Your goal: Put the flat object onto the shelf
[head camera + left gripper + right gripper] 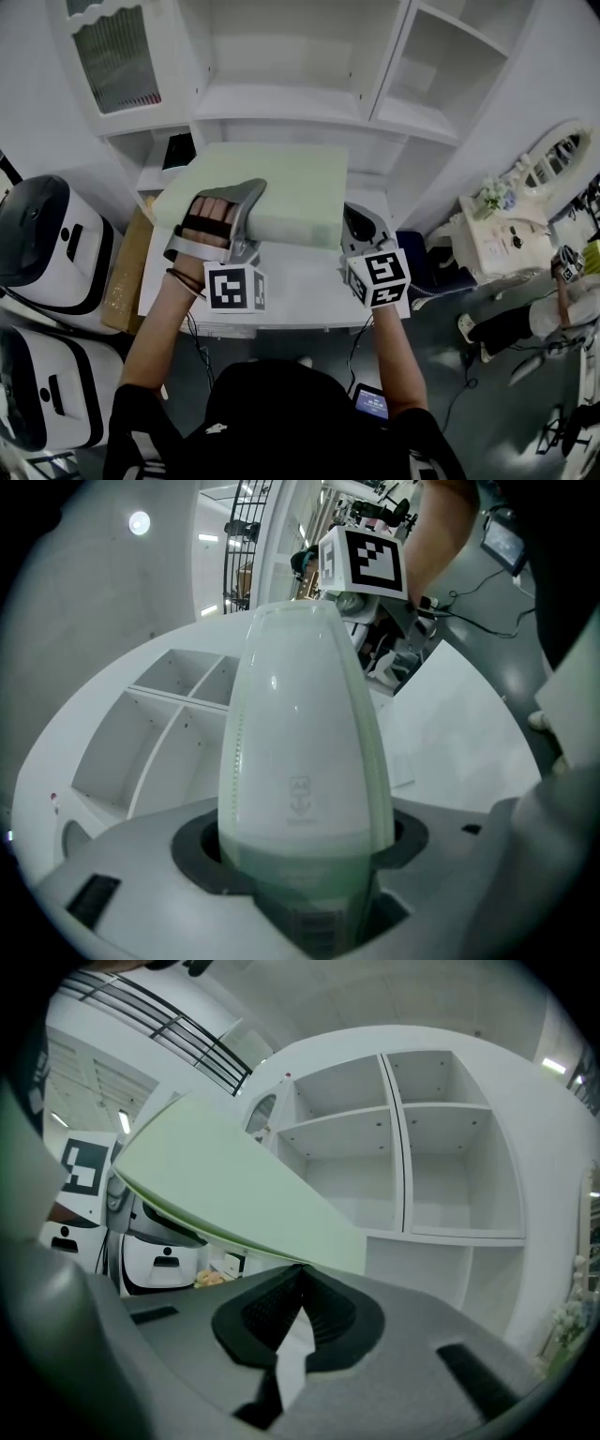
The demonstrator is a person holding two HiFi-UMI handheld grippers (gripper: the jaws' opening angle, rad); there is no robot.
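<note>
A pale green flat cushion [272, 187] hangs tilted above the white desk [291, 291], in front of the white shelf unit [281, 112]. My left gripper [242, 204] is shut on the cushion's near left corner, one jaw lying on top of it. In the left gripper view the cushion [300, 742] stands edge-on, filling the wide gap between the jaws of the left gripper [305, 850]. My right gripper [356, 232] is shut on the near right corner. In the right gripper view the cushion [225, 1185] is pinched thin in the right gripper [298, 1283]. Its marker cube [367, 560] shows beyond the cushion.
The shelf unit has open compartments [441, 1147] and a dark item [178, 150] in a low left one. Two white machines [47, 244] and a cardboard box [127, 272] stand left of the desk. A small white dresser with a mirror [506, 234] and a person [525, 319] are at the right.
</note>
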